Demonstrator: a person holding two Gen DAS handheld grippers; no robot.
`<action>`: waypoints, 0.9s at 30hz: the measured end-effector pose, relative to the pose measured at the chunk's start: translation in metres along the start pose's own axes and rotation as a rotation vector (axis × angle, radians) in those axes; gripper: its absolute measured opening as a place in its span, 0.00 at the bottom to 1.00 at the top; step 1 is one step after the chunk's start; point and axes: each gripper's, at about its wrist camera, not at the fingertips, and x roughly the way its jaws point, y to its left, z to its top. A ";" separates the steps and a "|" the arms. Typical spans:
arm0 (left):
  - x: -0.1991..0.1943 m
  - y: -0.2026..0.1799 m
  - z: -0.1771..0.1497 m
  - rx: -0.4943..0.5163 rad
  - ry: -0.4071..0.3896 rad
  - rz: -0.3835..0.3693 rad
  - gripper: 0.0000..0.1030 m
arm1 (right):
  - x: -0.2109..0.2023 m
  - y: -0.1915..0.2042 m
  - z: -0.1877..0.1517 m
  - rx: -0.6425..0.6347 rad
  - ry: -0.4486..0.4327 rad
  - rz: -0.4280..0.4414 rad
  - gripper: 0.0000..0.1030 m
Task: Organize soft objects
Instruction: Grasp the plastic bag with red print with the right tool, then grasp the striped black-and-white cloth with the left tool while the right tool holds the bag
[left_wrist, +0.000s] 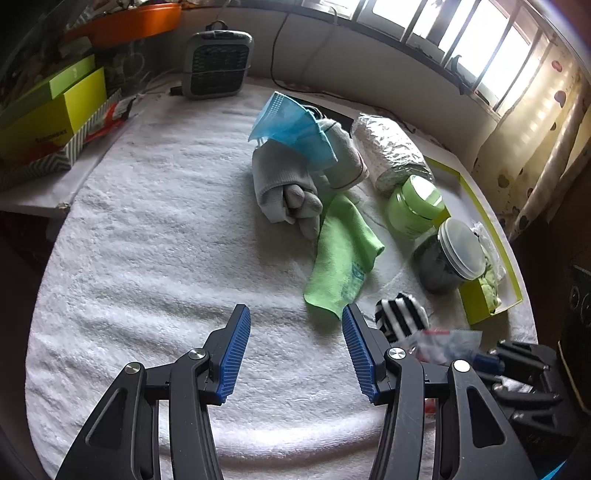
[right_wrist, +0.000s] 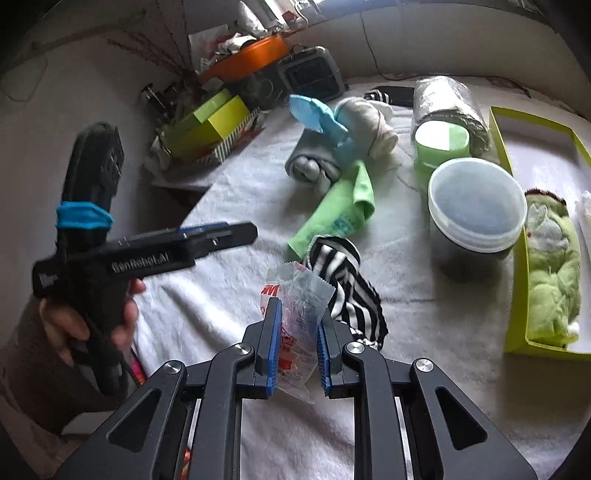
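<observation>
My right gripper (right_wrist: 297, 317) is shut on a clear plastic packet (right_wrist: 301, 317) with red print, held just above the white towel (right_wrist: 221, 295). A black-and-white striped sock (right_wrist: 343, 280) lies right behind it. My left gripper (left_wrist: 295, 325) is open and empty over the towel (left_wrist: 166, 240); it also shows in the right wrist view (right_wrist: 243, 230). A green cloth (left_wrist: 341, 258), rolled grey socks (left_wrist: 288, 184) and a blue face mask (left_wrist: 291, 125) lie in a heap ahead. A green plush toy (right_wrist: 550, 266) lies in the yellow-green box (right_wrist: 517, 295).
A green jar (left_wrist: 415, 206), a dark jar with a clear lid (left_wrist: 450, 254) and a wrapped roll (left_wrist: 391, 147) stand right of the heap. A small grey fan (left_wrist: 218, 62) is at the back. Yellow-green boxes (left_wrist: 51, 110) are stacked at the left.
</observation>
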 end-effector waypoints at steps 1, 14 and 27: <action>0.000 -0.001 -0.001 0.001 0.000 -0.002 0.50 | 0.001 0.000 -0.002 0.003 0.006 0.001 0.18; -0.006 -0.008 -0.003 0.009 -0.006 -0.025 0.53 | 0.009 0.009 -0.024 -0.021 0.071 0.012 0.39; 0.007 -0.052 -0.011 0.105 0.099 -0.234 0.59 | -0.008 0.013 -0.046 -0.006 0.048 -0.045 0.39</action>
